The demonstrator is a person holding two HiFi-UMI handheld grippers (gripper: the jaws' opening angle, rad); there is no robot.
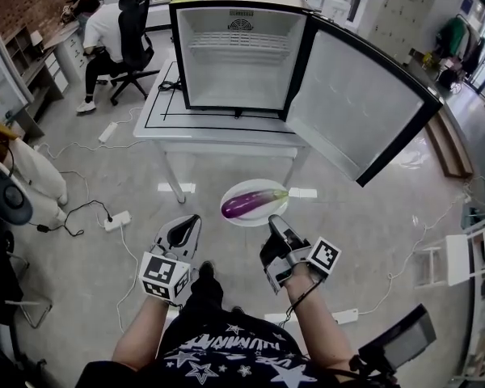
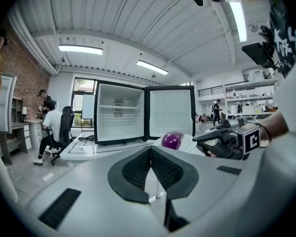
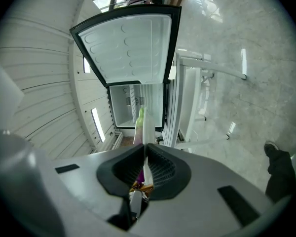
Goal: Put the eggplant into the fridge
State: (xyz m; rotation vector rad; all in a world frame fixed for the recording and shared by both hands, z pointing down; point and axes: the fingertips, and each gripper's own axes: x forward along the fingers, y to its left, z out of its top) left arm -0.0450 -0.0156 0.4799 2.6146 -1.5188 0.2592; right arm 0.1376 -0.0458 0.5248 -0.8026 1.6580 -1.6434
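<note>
A purple eggplant (image 1: 250, 204) with a green stem lies on a white plate (image 1: 242, 186), held in the air in front of the open fridge (image 1: 238, 55). My right gripper (image 1: 276, 223) is shut on the plate's near rim. In the right gripper view the plate (image 3: 147, 127) runs edge-on between the jaws of my right gripper (image 3: 144, 149), with the eggplant (image 3: 139, 117) beyond. My left gripper (image 1: 190, 221) hangs left of the plate, shut and holding nothing. The left gripper view shows my left gripper (image 2: 150, 152) with its pads touching, and the eggplant (image 2: 172, 139) ahead to the right. The fridge is bare inside, with one wire shelf.
The fridge stands on a white table (image 1: 158, 120); its door (image 1: 356, 103) swings wide to the right. A person sits in an office chair (image 1: 133, 35) at the back left. Power strips (image 1: 117, 220) and cables lie on the floor. A white chair (image 1: 461, 257) stands at the right.
</note>
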